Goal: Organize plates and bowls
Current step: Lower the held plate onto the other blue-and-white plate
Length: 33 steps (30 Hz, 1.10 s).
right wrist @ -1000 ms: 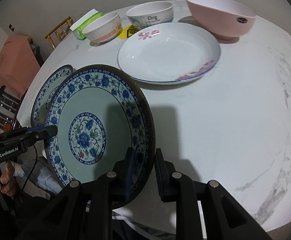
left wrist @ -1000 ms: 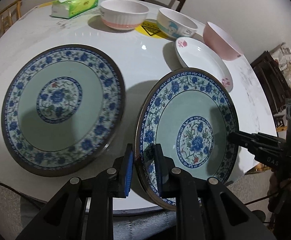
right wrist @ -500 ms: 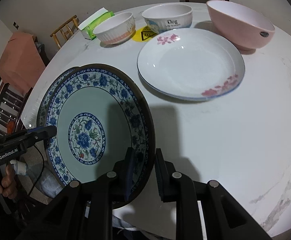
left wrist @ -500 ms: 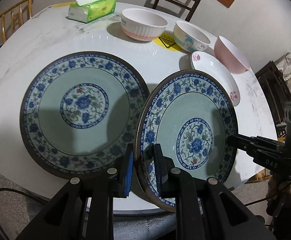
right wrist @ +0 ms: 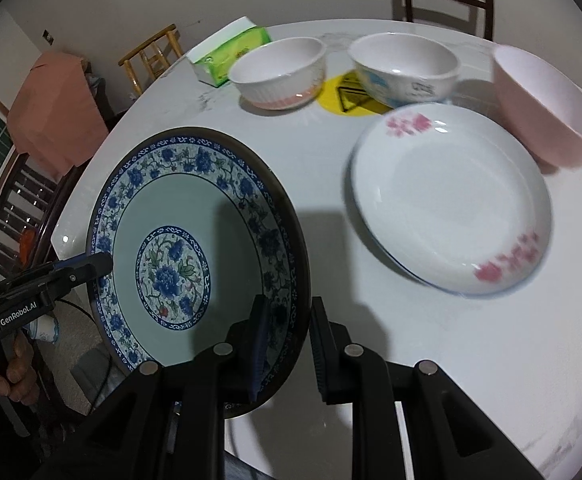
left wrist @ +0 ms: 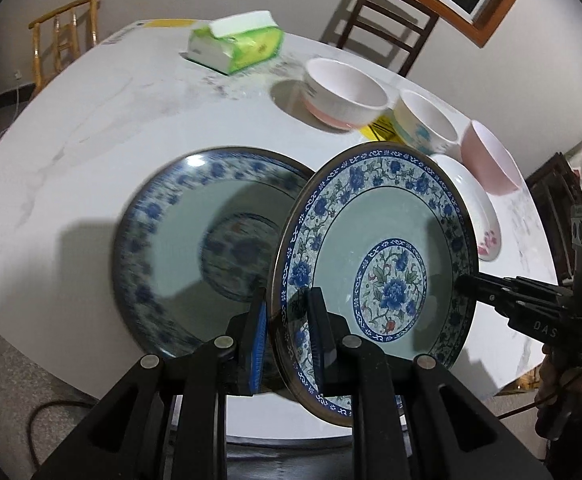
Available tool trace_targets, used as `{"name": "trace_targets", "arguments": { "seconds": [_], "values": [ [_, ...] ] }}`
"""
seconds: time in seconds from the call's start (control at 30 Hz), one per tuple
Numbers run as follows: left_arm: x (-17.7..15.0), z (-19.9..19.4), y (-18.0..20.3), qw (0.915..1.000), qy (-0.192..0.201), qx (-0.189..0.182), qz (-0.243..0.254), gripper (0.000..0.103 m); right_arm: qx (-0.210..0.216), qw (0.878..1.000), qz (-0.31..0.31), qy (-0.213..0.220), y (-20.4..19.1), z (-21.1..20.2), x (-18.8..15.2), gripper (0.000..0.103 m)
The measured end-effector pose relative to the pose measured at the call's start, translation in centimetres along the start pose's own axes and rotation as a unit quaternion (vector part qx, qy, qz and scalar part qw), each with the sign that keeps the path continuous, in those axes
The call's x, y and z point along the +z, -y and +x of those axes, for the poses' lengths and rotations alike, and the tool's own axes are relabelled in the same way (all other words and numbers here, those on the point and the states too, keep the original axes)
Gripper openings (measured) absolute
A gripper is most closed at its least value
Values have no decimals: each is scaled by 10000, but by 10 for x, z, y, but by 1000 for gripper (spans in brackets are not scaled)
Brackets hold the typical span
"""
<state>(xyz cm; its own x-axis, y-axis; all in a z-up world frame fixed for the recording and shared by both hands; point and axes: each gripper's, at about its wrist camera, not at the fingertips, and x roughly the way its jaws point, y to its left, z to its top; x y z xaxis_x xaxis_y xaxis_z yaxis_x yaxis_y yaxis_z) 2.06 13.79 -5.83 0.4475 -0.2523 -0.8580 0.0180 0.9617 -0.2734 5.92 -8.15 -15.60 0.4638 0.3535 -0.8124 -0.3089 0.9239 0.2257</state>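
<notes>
Two grippers clamp one blue-patterned plate (left wrist: 375, 264) by opposite edges and hold it tilted above the near side of the round white table (left wrist: 91, 152). Far left on the table lies a wide bare stretch of marbled top, reaching from the near rim back to a green tissue pack (left wrist: 237, 46). Next comes a second blue-patterned plate (left wrist: 195, 248), lying flat near the table's front edge; the held plate overlaps its right side in the left wrist view, and whether the two touch cannot be told. The left gripper (left wrist: 287, 334) has its jaws closed on the held plate's lower rim, one pad in front and one behind. The right gripper (right wrist: 285, 344) pinches the opposite rim the same way; in the left wrist view its dark tip meets the plate's right edge. Behind the held plate stand a white ribbed bowl with a pink base (right wrist: 279, 72) and a white bowl with a blue print (right wrist: 405, 70), with a yellow sticker (right wrist: 343, 96) on the table between them. Further right a white plate with pink flowers (right wrist: 451, 200) lies flat, with a pink bowl (right wrist: 547, 108) just behind it near the table's right edge. In front of the white plate the table is bare down to its near rim.
</notes>
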Motion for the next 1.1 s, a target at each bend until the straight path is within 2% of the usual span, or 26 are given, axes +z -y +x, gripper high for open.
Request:
{"name": "trace_targets", "arguments": {
  "seconds": [0.53,0.87,1.1],
  "values": [
    [20,-16,-74,9976,196,465,-484,18,197,9984,-436,-287,-69,43,47,20],
    [23,-2,-98,9966,33,468,-682,19,144,9982,-392,-427,-78,60,54,20],
    [25,11,-101,9967,-84,438,-680,19,85,9984,-322,-448,-78,67,56,20]
  ]
}}
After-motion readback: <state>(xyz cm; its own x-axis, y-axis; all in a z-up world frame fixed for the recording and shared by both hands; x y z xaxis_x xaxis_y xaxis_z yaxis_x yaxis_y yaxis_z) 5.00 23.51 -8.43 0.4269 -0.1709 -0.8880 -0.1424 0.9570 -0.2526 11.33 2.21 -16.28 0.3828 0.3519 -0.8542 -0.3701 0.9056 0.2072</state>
